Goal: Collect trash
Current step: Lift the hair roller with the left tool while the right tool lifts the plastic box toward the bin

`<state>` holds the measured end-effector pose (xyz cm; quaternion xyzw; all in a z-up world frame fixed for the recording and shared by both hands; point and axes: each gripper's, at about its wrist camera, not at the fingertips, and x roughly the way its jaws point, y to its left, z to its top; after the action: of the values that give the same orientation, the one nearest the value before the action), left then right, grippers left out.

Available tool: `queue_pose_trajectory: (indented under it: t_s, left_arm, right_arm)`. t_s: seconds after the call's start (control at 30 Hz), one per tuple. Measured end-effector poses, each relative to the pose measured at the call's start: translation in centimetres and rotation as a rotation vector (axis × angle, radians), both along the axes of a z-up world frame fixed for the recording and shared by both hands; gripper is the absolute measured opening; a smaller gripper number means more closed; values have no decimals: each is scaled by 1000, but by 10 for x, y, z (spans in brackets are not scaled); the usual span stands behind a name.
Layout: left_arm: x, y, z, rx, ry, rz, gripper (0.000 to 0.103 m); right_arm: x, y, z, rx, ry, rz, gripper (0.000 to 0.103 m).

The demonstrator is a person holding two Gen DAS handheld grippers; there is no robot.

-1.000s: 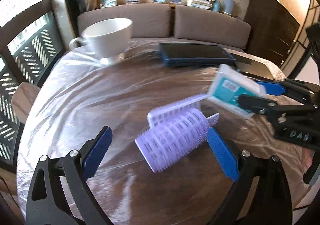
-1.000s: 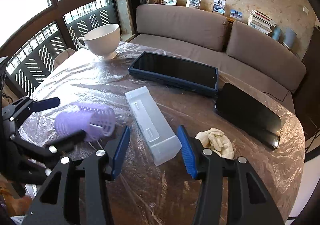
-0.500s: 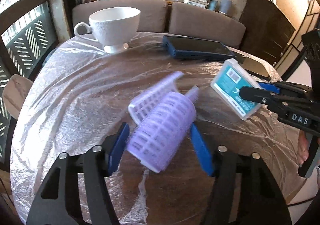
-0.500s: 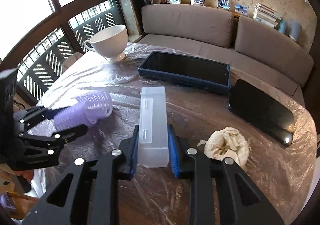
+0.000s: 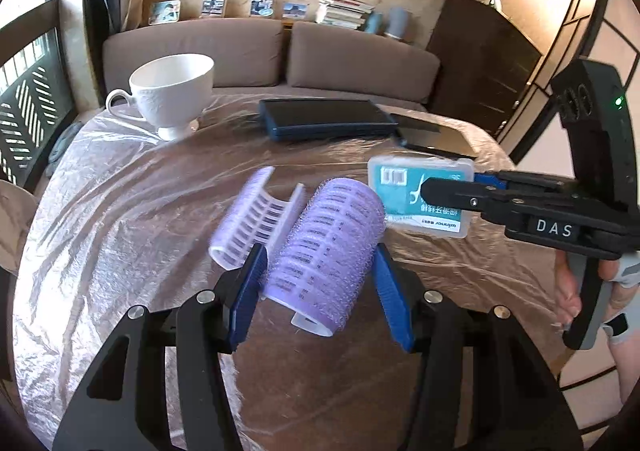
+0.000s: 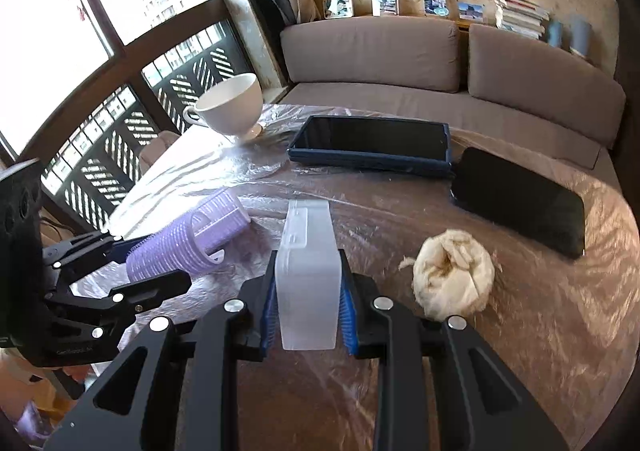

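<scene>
Table (image 5: 120, 251) is round, covered in clear plastic film. Back edge: white cup (image 5: 174, 93). Beside it a tablet in a blue case (image 6: 370, 145), and a black phone (image 6: 518, 199) lying flat just right of the tablet. Crumpled cream tissue (image 6: 454, 275) sits just right of the right gripper, not touching it. Sofa (image 6: 400, 59) behind the table.

Left gripper (image 5: 320, 287): jaws closed around a purple hair roller (image 5: 326, 251), blue pads on both sides of it. Roller's long axis runs away from the camera, tilted slightly right, far end close to the box. Its loose clip half (image 5: 256, 215) lies just left, roughly parallel; can't tell whether the two touch.

Right gripper (image 6: 308, 309): clamped narrow on a translucent plastic box (image 6: 308, 271), pads on its two long sides. Box long axis points forward along the fingers toward the tablet; teal label faces the left camera. Can't tell if the box is lifted off the film.
</scene>
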<state>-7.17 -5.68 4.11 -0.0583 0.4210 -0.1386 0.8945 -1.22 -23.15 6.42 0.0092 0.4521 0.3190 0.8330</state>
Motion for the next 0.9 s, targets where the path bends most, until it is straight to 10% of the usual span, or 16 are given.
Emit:
queue_pose_trajectory:
  t_s: [0.9]
  left_arm:
    - [-47, -17, 14, -13, 8, -71, 55]
  right_arm:
    - [-100, -54, 25, 57, 28, -81, 26]
